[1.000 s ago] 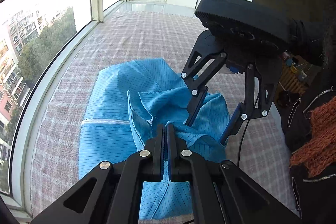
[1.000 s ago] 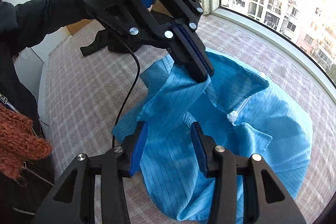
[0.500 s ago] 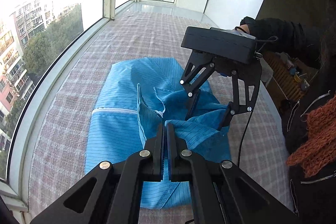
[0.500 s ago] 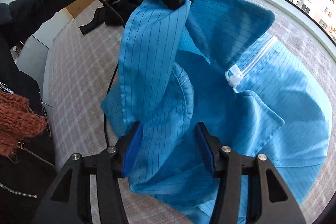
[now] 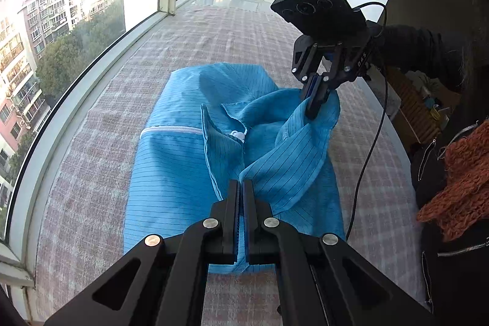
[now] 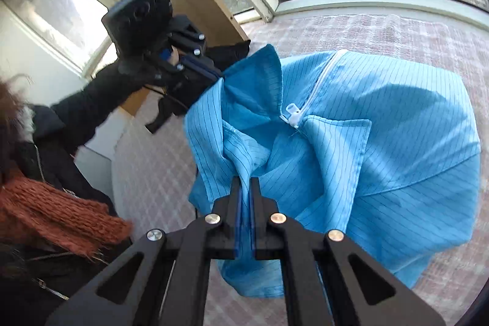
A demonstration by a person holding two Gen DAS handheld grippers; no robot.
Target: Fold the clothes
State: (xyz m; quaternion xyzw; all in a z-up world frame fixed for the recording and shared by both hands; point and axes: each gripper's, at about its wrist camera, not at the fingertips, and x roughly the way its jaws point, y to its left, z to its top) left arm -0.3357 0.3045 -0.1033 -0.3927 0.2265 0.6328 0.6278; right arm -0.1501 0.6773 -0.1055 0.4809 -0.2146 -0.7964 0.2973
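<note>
A blue pin-striped jacket [image 5: 171, 173] with a white zipper [image 5: 171, 130] lies rumpled on the checked cloth. My left gripper [image 5: 241, 187] is shut on a fold of its near edge. In the left wrist view, my right gripper [image 5: 316, 104] is farther off to the right, shut on another part of the same edge. The cloth runs raised between the two. From the right wrist view, the right gripper [image 6: 244, 184] pinches the blue jacket [image 6: 382, 142], and the left gripper [image 6: 211, 72] grips a lifted corner at upper left. The zipper pull [image 6: 293, 112] sits between the open collar flaps.
The checked pink-grey surface [image 5: 101, 136] runs along a curved window sill [image 5: 61, 118] on the left. A person in a black coat with an orange scarf [image 5: 458, 173] stands at the right edge. A black cable [image 5: 369, 148] hangs from the right gripper. A dark item [image 6: 232, 51] lies at the far end.
The right gripper's jaws, open before, have closed on the jacket's edge. The two grippers have drawn apart, and the blue fabric now stretches between them.
</note>
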